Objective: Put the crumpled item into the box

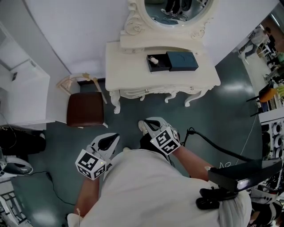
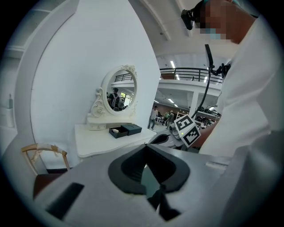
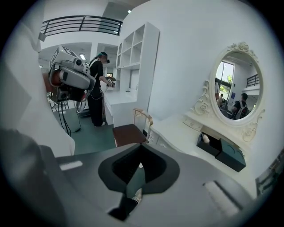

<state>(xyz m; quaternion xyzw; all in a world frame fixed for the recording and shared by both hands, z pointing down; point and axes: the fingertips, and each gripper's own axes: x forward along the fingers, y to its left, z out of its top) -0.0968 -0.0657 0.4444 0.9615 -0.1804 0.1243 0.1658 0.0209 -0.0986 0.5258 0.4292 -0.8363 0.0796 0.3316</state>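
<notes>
A dark open box (image 1: 158,62) sits on the white dressing table (image 1: 128,66), with its dark lid (image 1: 183,61) lying beside it on the right. A small white crumpled item (image 1: 153,59) lies inside the box. Box and item also show far off as the box (image 2: 119,131) in the left gripper view and the box (image 3: 211,144) in the right gripper view. Both grippers hang low by my body, well short of the table. My left gripper (image 1: 115,137) (image 2: 145,167) is shut and empty. My right gripper (image 1: 143,126) (image 3: 140,166) is also shut and holds nothing.
A chair with a brown seat (image 1: 85,108) stands left of the table, and a white cabinet (image 1: 22,88) is further left. An oval mirror (image 1: 175,13) rises behind the table. A black cable (image 1: 222,150) runs over the floor at right. A person (image 3: 95,88) stands by shelves.
</notes>
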